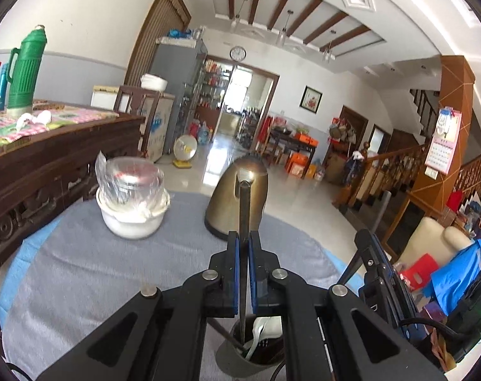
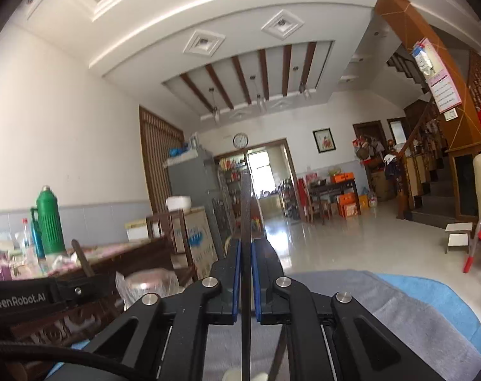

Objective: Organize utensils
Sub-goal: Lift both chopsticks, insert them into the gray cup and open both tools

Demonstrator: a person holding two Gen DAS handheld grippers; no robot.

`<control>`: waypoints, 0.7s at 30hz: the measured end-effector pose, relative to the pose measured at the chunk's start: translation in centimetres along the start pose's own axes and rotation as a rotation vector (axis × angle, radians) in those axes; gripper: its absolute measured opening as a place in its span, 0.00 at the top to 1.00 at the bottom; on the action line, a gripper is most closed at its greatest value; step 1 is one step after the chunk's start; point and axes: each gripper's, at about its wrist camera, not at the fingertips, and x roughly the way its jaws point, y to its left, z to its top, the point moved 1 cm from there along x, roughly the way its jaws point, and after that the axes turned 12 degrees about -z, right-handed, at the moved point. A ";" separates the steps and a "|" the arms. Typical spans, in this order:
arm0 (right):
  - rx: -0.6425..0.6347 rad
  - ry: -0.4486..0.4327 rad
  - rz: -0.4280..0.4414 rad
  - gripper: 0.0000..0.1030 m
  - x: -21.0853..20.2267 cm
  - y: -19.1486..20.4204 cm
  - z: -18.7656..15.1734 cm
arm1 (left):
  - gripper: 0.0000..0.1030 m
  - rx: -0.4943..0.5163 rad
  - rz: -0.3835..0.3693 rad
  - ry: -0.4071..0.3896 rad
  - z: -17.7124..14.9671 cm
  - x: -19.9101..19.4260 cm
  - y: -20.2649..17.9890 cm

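Note:
My left gripper is shut on a dark chopstick that stands nearly upright. Its lower end reaches into a grey utensil holder just below the jaws, where a white spoon also sits. The right gripper shows at the right of the left wrist view, with a thin dark stick slanting down from it. In the right wrist view, my right gripper is shut on a second dark chopstick pointing up. The left gripper's body lies at lower left there.
A grey cloth covers the round table over a blue sheet. A gold kettle stands just ahead, and a white bowl holding a plastic-wrapped glass jar is to its left. A carved wooden sideboard with a green thermos runs along the left.

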 end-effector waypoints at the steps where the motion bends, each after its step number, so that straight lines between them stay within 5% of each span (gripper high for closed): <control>1: -0.004 0.014 0.003 0.93 -0.2 -0.4 -0.4 | 0.95 0.000 -0.001 0.007 -0.1 0.0 0.0; 11: 0.004 0.146 0.060 0.91 -1.6 -4.5 -1.9 | 0.94 0.031 0.017 0.056 -0.4 -1.7 -0.8; 14: -0.004 0.172 0.070 0.91 -2.6 -5.1 -1.9 | 0.82 0.057 0.037 0.049 -0.3 -2.9 -1.2; 16: 0.005 0.203 0.084 0.88 -3.1 -5.3 -1.9 | 0.62 0.077 0.057 0.035 -0.4 -4.0 -1.5; 21: 0.050 0.251 0.116 0.54 -4.8 -6.7 -1.7 | 0.42 0.128 0.106 0.006 -0.6 -7.0 -2.1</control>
